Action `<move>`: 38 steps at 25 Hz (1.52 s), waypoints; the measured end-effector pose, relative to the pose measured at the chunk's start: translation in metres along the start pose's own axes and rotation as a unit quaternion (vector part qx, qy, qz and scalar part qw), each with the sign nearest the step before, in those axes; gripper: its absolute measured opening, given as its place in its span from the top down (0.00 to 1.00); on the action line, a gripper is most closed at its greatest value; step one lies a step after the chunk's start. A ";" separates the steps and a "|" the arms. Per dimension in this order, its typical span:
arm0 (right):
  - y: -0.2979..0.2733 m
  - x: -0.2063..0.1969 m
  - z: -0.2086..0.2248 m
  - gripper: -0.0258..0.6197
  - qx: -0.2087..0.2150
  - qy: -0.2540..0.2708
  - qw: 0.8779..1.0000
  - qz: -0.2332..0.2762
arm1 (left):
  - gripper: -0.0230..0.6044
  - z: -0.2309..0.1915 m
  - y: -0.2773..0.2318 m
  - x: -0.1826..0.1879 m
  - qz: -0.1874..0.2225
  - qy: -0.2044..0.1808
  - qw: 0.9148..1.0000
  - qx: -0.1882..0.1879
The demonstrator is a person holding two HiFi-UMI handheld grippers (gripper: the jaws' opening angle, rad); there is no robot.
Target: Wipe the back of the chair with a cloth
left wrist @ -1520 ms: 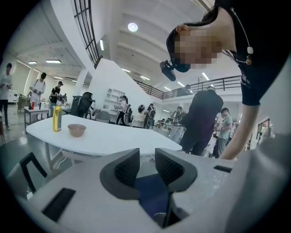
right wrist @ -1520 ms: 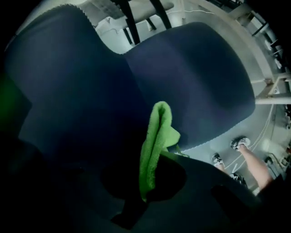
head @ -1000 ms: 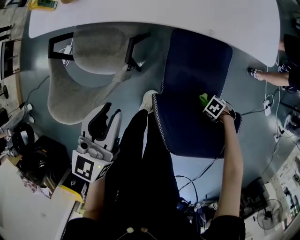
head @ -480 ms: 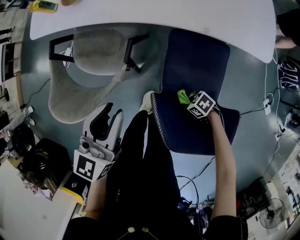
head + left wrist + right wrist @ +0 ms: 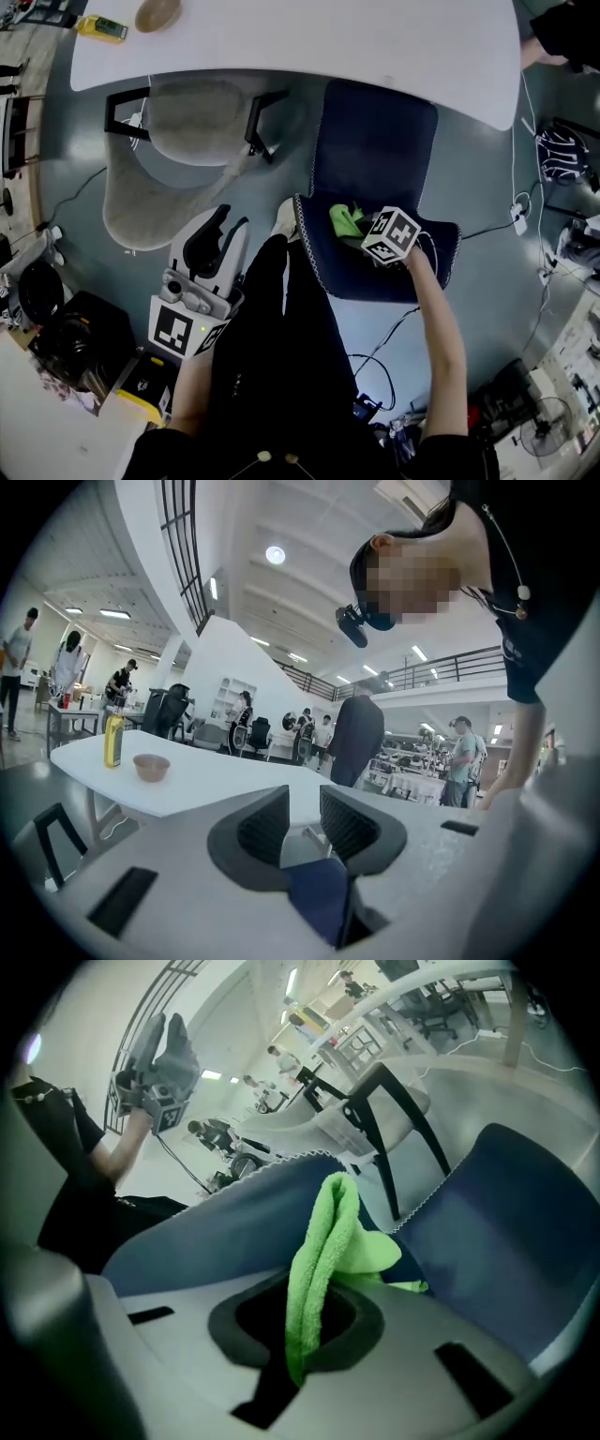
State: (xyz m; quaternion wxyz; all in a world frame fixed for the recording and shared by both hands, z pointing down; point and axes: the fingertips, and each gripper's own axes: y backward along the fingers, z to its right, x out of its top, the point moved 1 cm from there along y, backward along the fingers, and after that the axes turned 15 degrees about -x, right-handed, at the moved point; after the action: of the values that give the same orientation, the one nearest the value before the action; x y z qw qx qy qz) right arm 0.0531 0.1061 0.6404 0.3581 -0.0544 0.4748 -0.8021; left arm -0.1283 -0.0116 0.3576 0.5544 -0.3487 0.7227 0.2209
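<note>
One green cloth [image 5: 319, 1241] was clamped between the right gripper's [image 5: 302, 1326] fingers [image 5: 361, 1321], its loose end against the one blue chair's [image 5: 375, 141] back. The left gripper's [image 5: 305, 813] fingers stood slightly apart, empty. One grey chair [image 5: 178, 112] stood beside.

No text, number or brand can be read anywhere. The left gripper [image 5: 225, 223] and right gripper [image 5: 364, 231] carry only black-and-white square marker patterns. Any print on the yellow bottle [image 5: 101, 28] on the far table [image 5: 328, 37] is too small to tell.
</note>
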 end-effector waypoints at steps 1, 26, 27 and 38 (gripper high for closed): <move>0.004 0.003 -0.007 0.93 0.002 0.004 1.000 0.005 | 0.81 0.000 0.000 0.003 0.003 -0.001 1.000 0.000; 0.091 0.026 -0.134 0.93 -0.027 0.068 0.992 0.103 | 0.92 0.027 -0.061 0.046 -0.031 -0.060 0.992 -0.110; 0.096 0.027 -0.137 0.93 -0.023 0.065 0.992 0.110 | 0.93 0.029 -0.064 0.044 -0.033 -0.058 0.991 -0.116; 0.170 -0.014 -0.002 0.93 -0.262 -0.031 0.954 0.142 | 0.95 0.058 -0.083 0.030 -0.039 -0.042 0.984 -0.170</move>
State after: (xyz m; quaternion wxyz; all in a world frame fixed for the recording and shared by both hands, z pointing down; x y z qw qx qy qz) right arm 0.1515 0.0668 0.5062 0.4558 -0.1033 0.6596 -0.5887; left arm -0.0329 -0.0332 0.3176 0.5248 -0.4560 0.6369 0.3331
